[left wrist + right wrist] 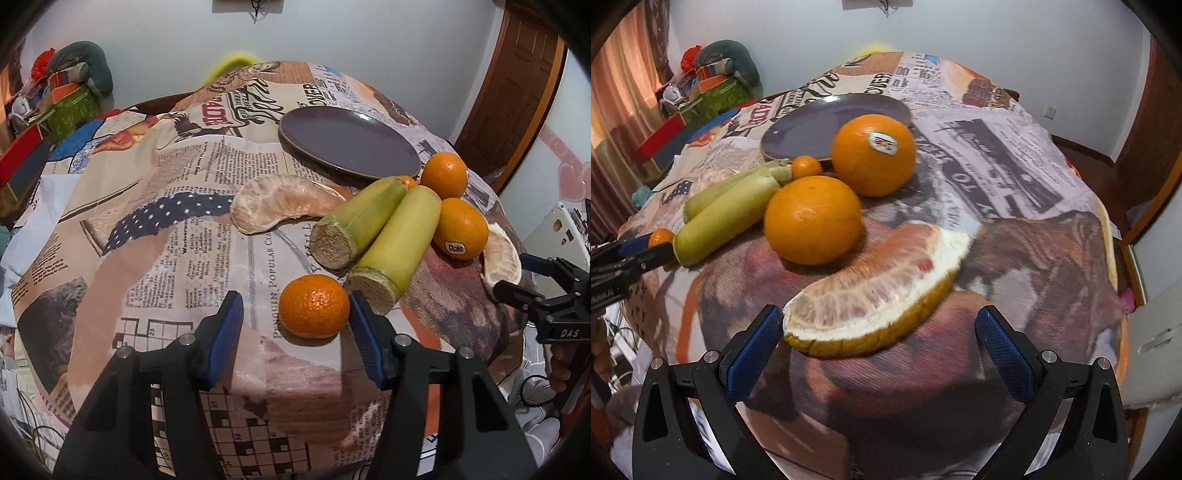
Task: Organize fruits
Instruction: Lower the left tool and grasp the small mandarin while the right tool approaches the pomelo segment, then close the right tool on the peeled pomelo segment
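Observation:
A dark purple plate (347,144) sits at the back of the cloth-covered table; it also shows in the right wrist view (812,129). My left gripper (295,314) is open around a small mandarin (314,306), its right finger close against it. Two sugarcane pieces (395,236) lie behind it, with two oranges (460,229) beyond. A peeled pomelo wedge (280,203) lies to the left. My right gripper (879,328) is open just in front of a second pomelo wedge (875,291), apart from it. Two oranges (812,219) and a tiny mandarin (806,167) lie behind the wedge.
The table edge drops away near both grippers. The right gripper (532,280) shows at the right edge of the left wrist view; the left gripper (646,247) at the left edge of the right one. Boxes and bags (62,99) are stacked far left.

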`<state>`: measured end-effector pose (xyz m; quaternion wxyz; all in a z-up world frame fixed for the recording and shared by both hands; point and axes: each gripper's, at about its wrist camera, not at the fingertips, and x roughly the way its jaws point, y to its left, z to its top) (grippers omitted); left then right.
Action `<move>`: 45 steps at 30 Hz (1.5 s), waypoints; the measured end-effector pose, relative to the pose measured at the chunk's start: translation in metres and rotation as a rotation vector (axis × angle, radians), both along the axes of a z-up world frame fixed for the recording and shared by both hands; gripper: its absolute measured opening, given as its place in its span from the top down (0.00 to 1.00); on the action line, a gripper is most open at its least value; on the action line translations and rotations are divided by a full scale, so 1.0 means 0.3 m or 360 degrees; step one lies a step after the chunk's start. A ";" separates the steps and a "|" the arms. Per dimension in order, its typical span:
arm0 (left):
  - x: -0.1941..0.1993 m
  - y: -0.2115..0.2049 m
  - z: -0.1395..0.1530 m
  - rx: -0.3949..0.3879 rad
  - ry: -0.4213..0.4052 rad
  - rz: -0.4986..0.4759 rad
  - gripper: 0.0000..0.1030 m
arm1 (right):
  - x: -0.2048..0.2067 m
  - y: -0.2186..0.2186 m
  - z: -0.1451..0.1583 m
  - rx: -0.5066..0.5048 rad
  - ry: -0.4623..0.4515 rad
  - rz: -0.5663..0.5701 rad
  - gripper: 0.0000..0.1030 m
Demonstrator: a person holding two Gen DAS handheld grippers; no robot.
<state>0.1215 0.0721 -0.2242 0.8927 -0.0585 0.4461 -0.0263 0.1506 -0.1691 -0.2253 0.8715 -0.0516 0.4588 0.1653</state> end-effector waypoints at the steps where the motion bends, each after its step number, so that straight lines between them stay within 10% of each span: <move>1: 0.003 -0.001 -0.002 -0.0004 0.0002 0.0000 0.45 | -0.002 -0.010 0.001 -0.0001 0.0000 -0.0006 0.00; 7: 0.021 -0.018 -0.008 -0.0040 0.0011 -0.0041 0.64 | 0.008 -0.093 -0.004 0.0023 0.0015 -0.0103 0.00; 20: 0.025 0.006 0.061 -0.0027 -0.0077 0.0000 0.64 | 0.102 -0.133 0.045 0.0063 -0.0067 -0.0206 0.04; 34: 0.063 -0.009 0.098 -0.0001 -0.0138 -0.0009 0.64 | 0.185 -0.109 -0.044 0.0141 0.0000 -0.0150 0.48; 45: 0.094 -0.031 0.173 0.0013 -0.0236 -0.0016 0.64 | 0.171 -0.137 0.019 0.0223 -0.0074 -0.0142 0.53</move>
